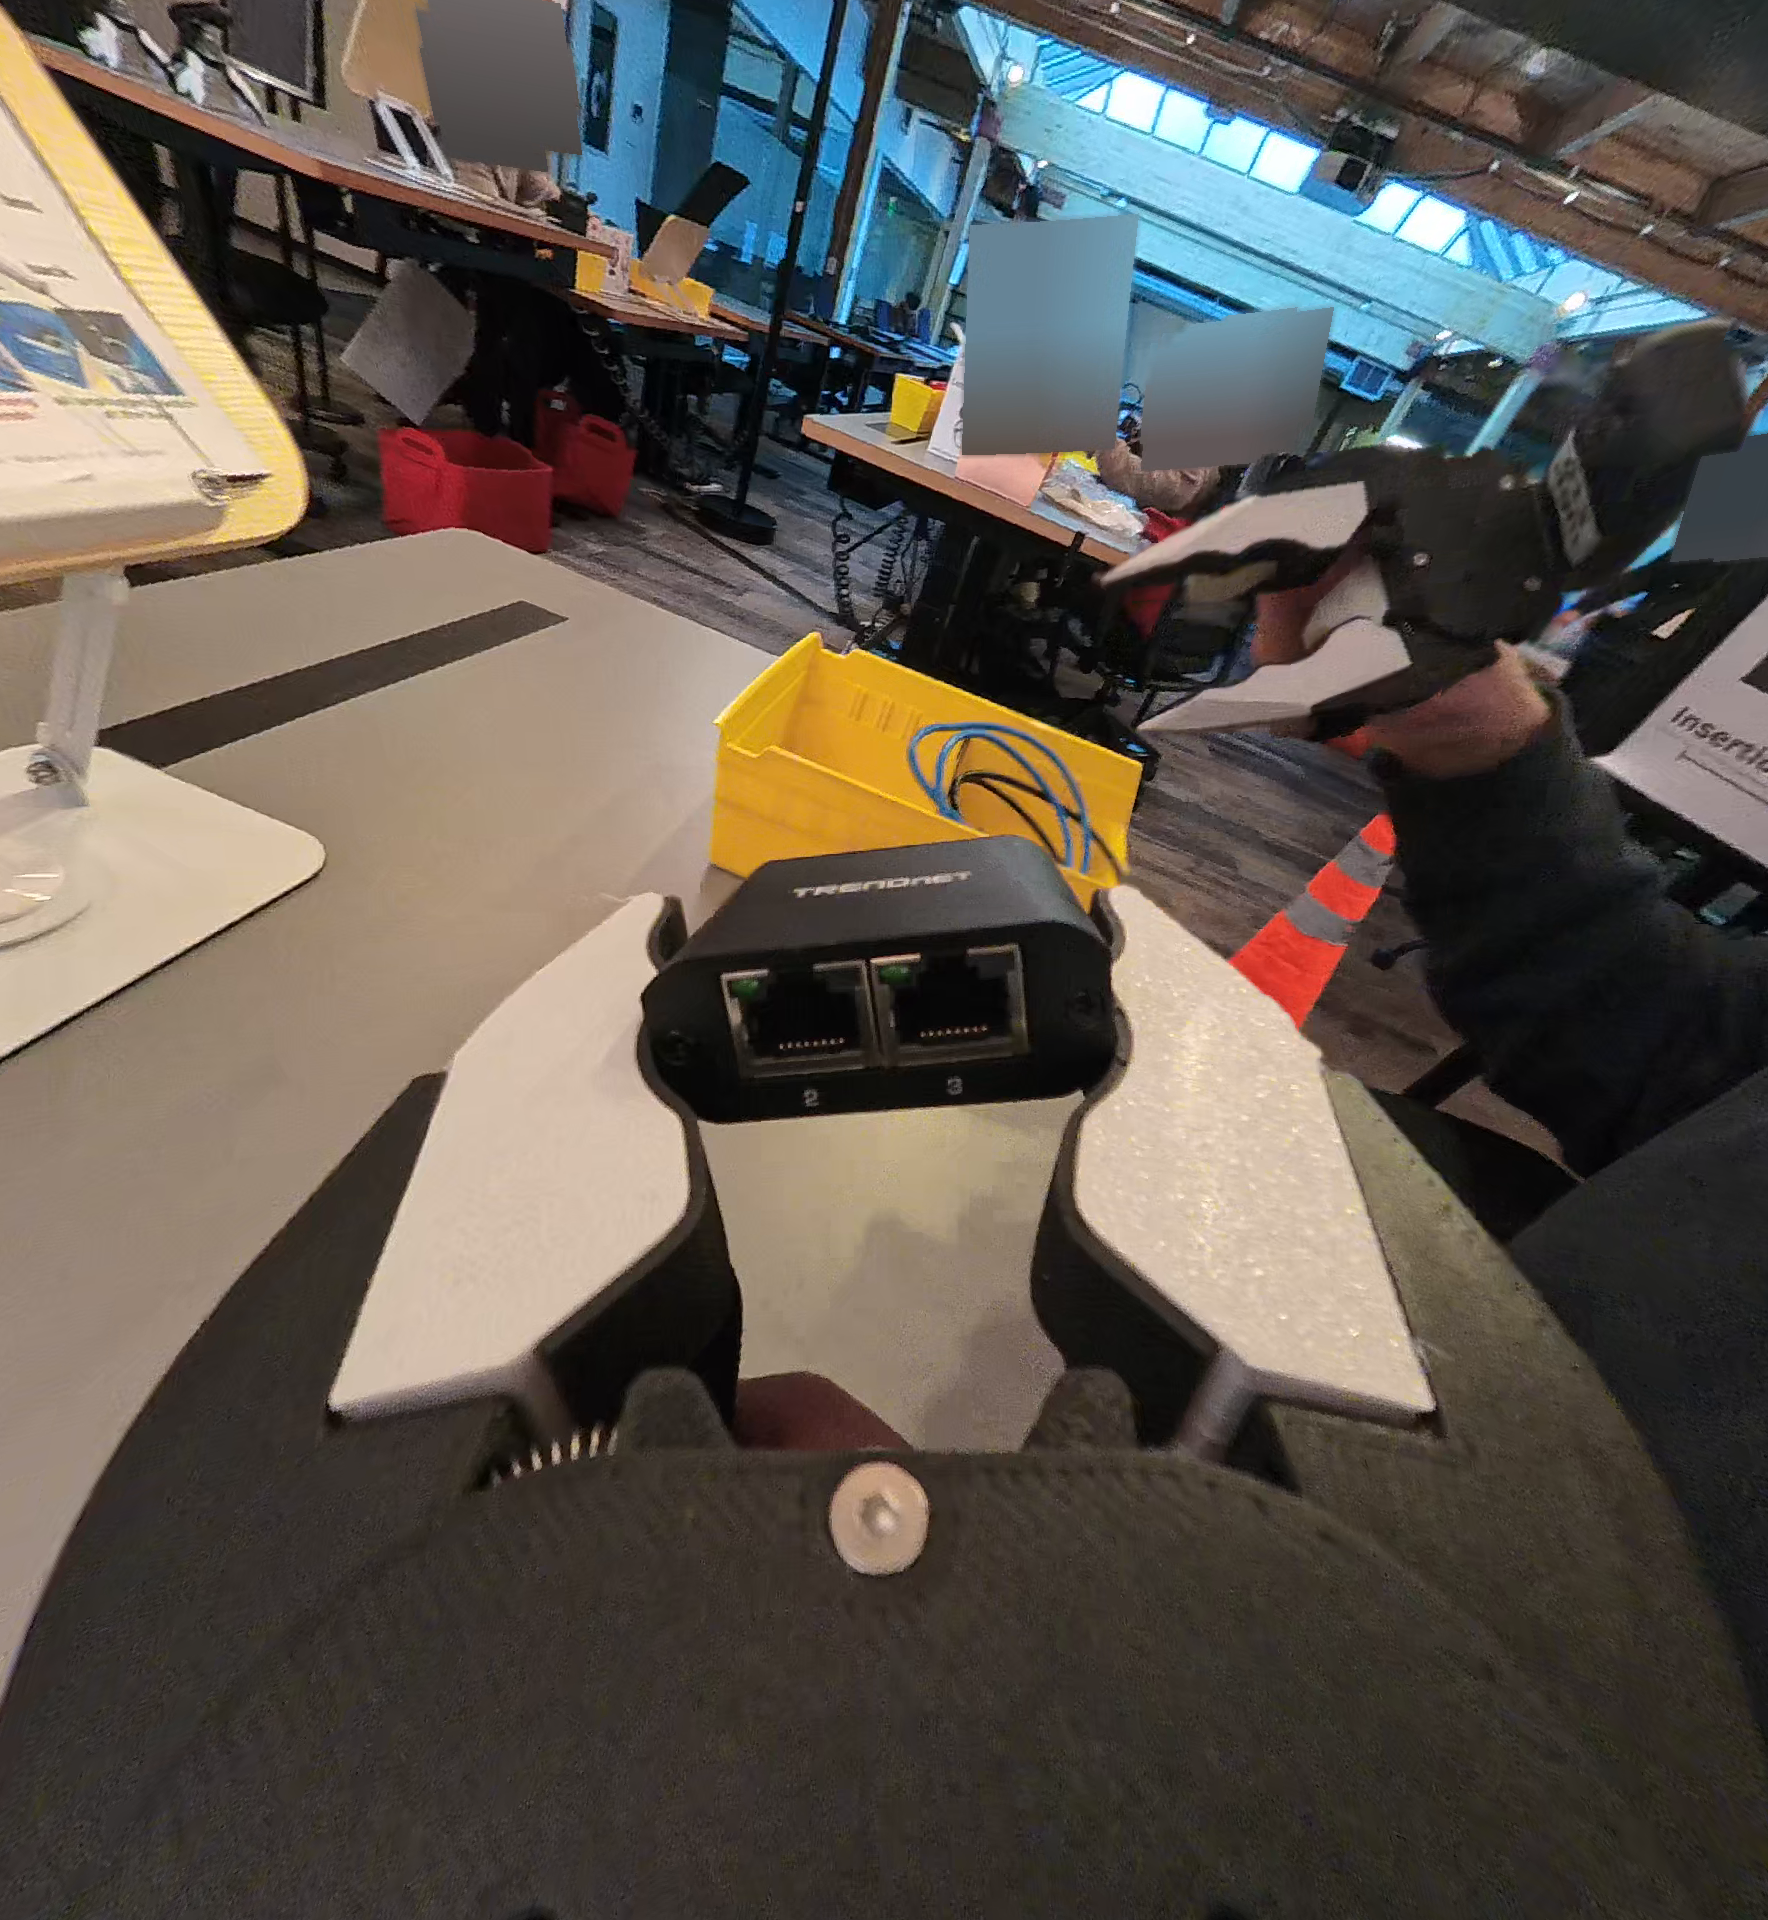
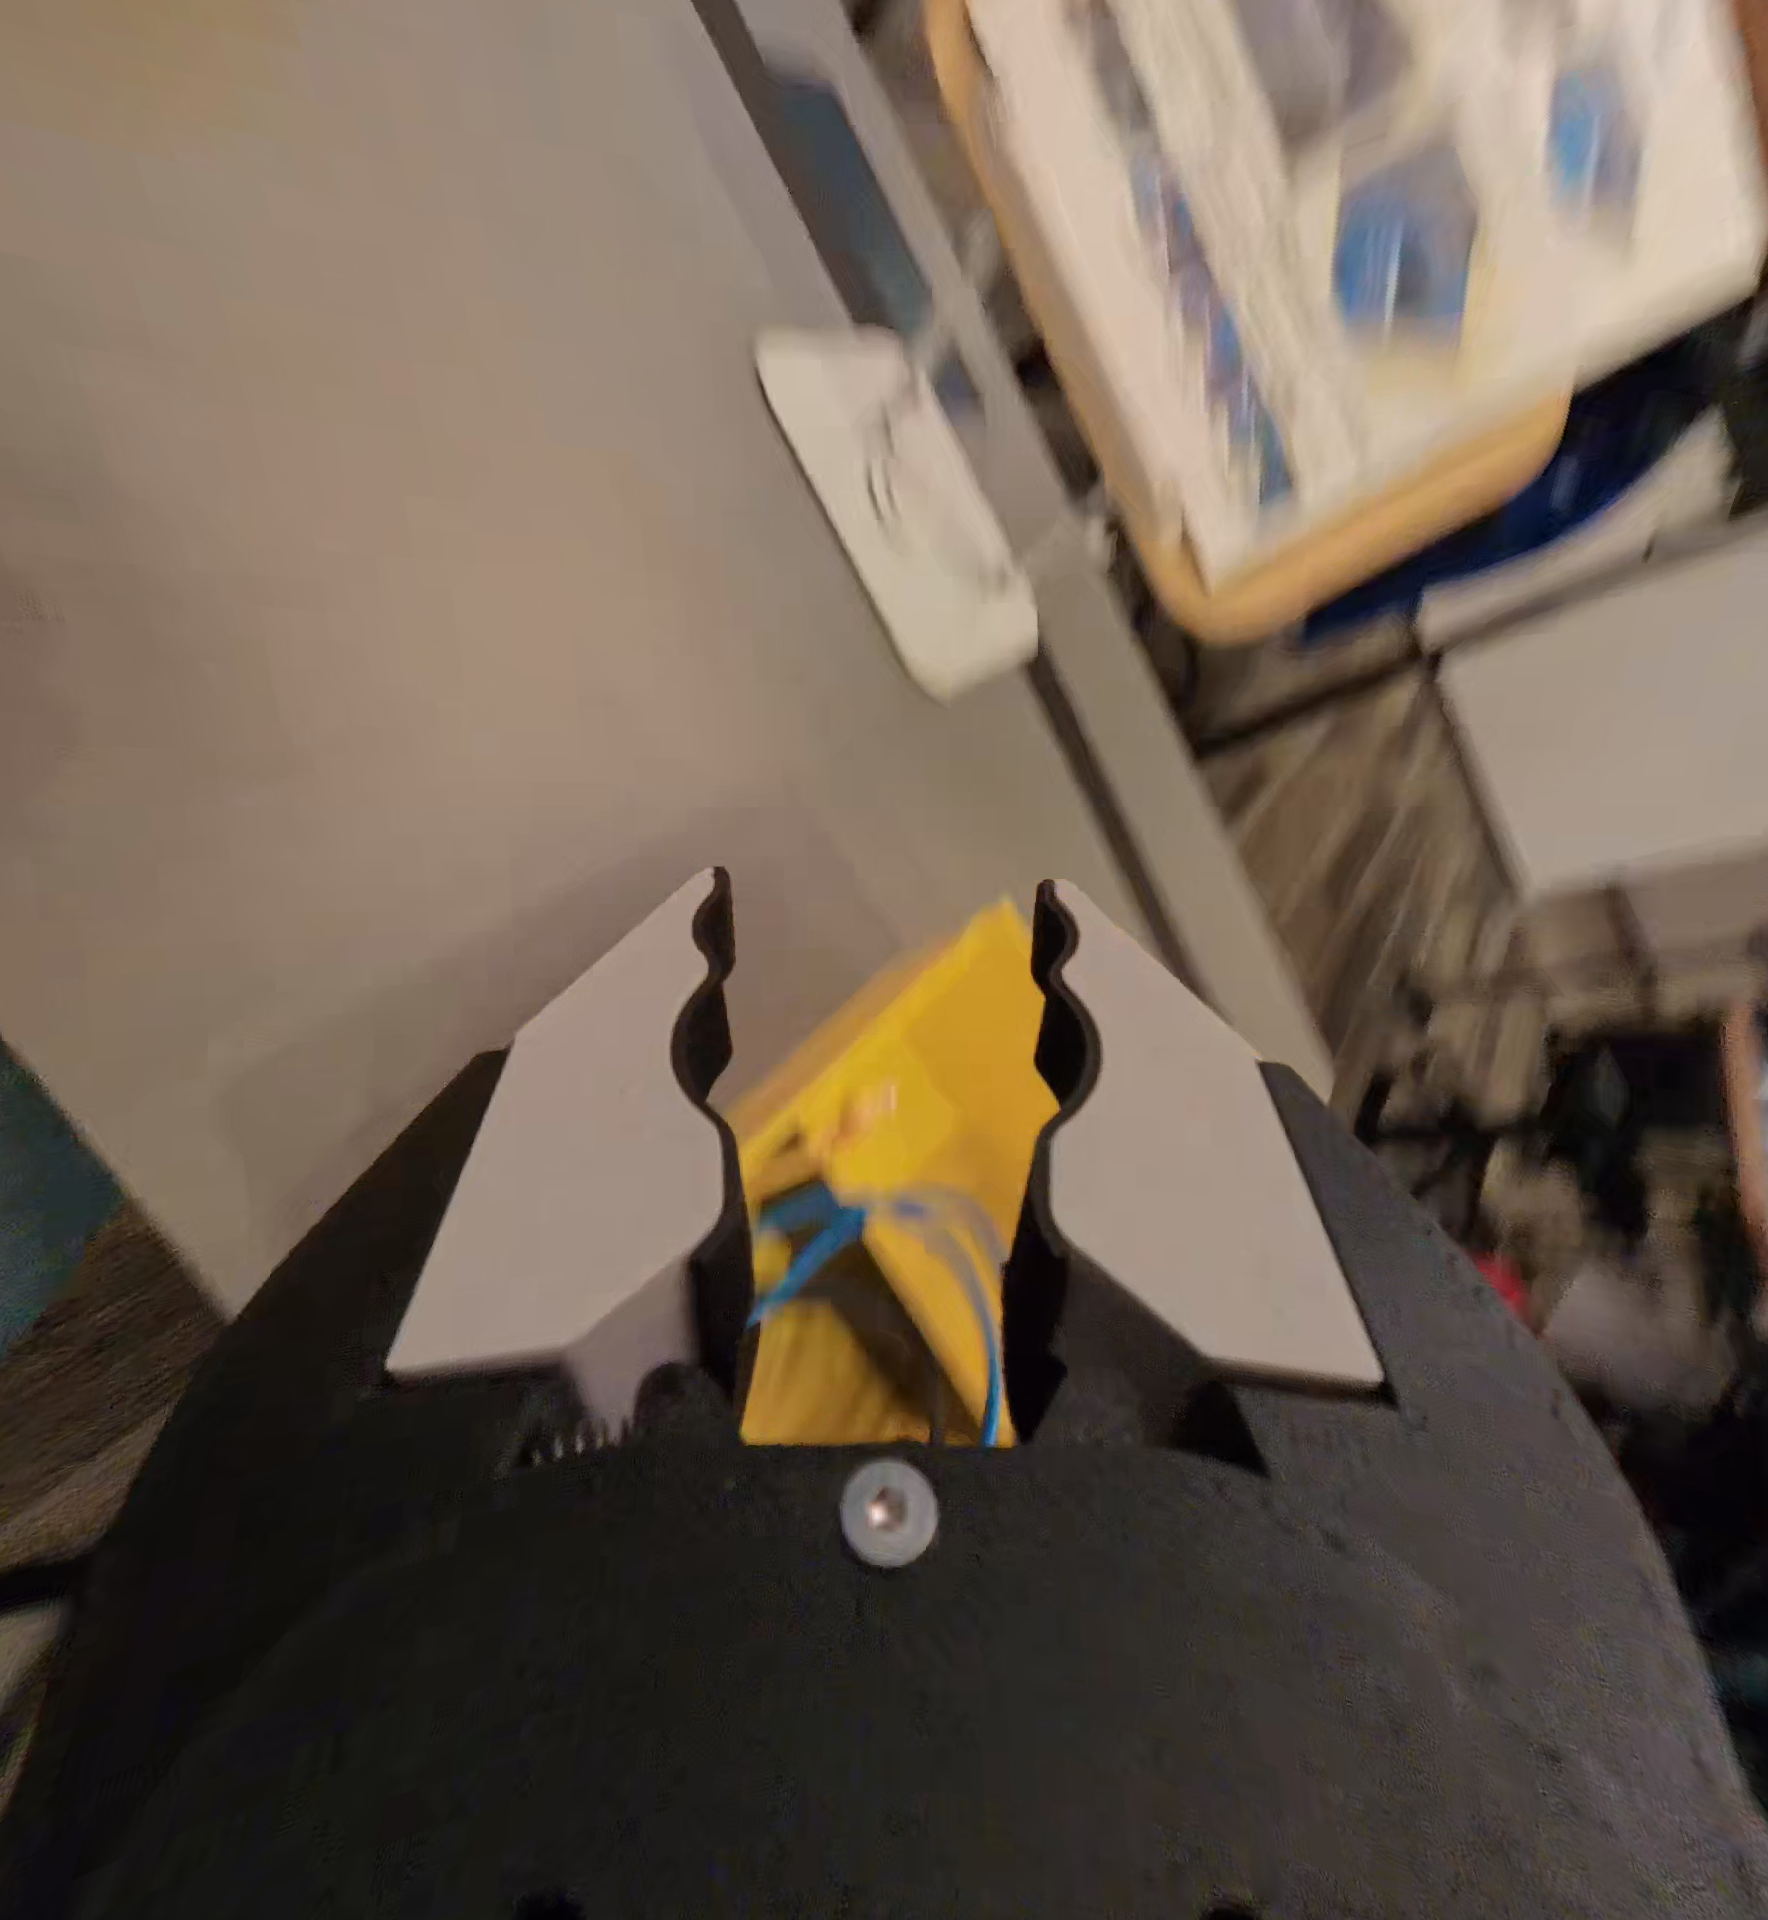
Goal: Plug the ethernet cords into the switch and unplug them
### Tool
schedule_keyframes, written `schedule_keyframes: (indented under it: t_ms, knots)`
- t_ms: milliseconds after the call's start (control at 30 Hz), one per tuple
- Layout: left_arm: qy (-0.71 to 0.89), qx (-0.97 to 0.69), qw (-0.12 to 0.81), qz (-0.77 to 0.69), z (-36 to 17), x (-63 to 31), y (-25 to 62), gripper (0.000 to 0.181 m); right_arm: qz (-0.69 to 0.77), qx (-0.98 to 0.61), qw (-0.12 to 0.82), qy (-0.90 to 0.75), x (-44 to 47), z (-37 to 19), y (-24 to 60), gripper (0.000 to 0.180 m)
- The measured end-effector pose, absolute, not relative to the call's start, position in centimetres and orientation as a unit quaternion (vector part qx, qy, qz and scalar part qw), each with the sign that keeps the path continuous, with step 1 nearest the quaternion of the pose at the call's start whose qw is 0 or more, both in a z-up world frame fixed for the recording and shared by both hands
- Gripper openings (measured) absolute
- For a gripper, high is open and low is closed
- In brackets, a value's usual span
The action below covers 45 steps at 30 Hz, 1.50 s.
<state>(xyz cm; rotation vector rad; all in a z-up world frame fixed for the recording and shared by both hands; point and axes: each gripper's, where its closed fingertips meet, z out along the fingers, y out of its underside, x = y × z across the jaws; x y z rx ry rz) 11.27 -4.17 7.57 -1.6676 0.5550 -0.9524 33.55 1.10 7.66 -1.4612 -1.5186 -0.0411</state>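
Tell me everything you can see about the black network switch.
The switch is a small black box with rounded corners, apparently metal. Its front face shows two empty ports side by side, each with a small green light. The left tool clamps its sides, holding it level above the grey table, ports toward the camera.

Small black plastic network switch (image 1: 880, 977), two empty ports facing out, upright above grey table, thin blue ethernet cords (image 1: 1005, 774) coiled in yellow bin
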Motion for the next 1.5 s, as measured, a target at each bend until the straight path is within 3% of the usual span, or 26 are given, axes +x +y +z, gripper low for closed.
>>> schedule_keyframes:
  t_ms: [200, 267, 500, 867, 1167, 1367, 1500]
  knots:
    - [0.241, -0.685, 0.534, -0.433, 8.4, 13.1, -5.3, 0.072, -0.012, -0.372, 0.578, -0.726, 16.5, 9.8, -4.4, 0.055]
    - [0.244, -0.676, 0.526, -0.455, 8.7, 13.7, -5.9, 0.072, -0.059, -0.312, 0.601, -0.734, 13.5, 10.1, -4.6, 0.056]
    - [0.231, -0.628, 0.508, -0.543, 10.5, 14.8, -7.5, 0.072, -0.07, -0.19, 0.644, -0.737, 8.4, 10.6, -7.2, 0.031]
    - [0.273, -0.578, 0.491, -0.593, 12.6, 16.5, -10.4, 0.074, 0.029, -0.213, 0.624, -0.751, 10.4, 11.9, -9.5, 0.024]
    - [0.262, -0.553, 0.522, -0.594, 14.9, 15.9, -10.7, 0.066, 0.015, -0.231, 0.635, -0.737, 13.7, 14.4, -8.5, 0.023]
    - [0.252, -0.584, 0.576, -0.513, 15.1, 12.9, -9.6, 0.02, -0.031, -0.315, 0.628, -0.711, 20.0, 17.0, -1.5, 0.023]
    - [0.249, -0.595, 0.594, -0.481, 15.1, 11.0, -9.0, 0.009, -0.086, -0.422, 0.568, -0.702, 27.1, 16.7, 6.0, 0.023]
